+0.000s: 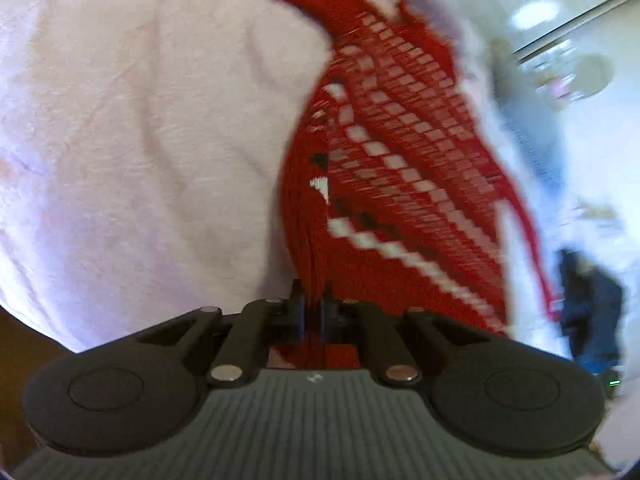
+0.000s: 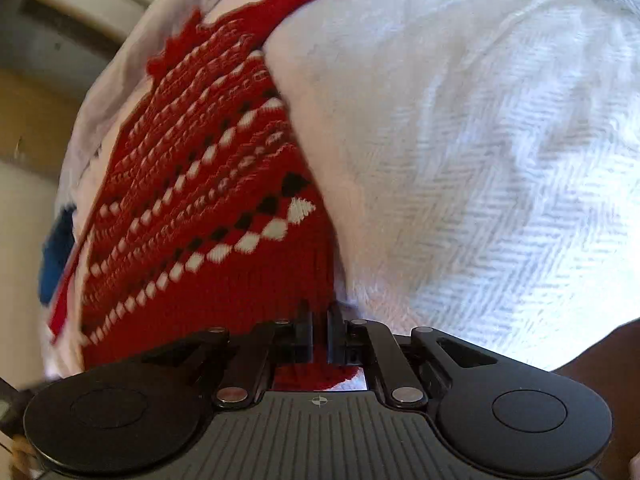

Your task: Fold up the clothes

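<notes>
Left gripper [image 1: 313, 300] was clamped nearly shut on the red edge of a knitted sweater [image 1: 400, 184]; right gripper [image 2: 320, 316] was pinched the same way on the sweater [image 2: 200, 208] edge. Both pointed steeply down. Sweater, red with white and black diamonds, lay stretched over a white textured cloth [image 2: 480, 140] covering the surface. Room behind was blurred.
</notes>
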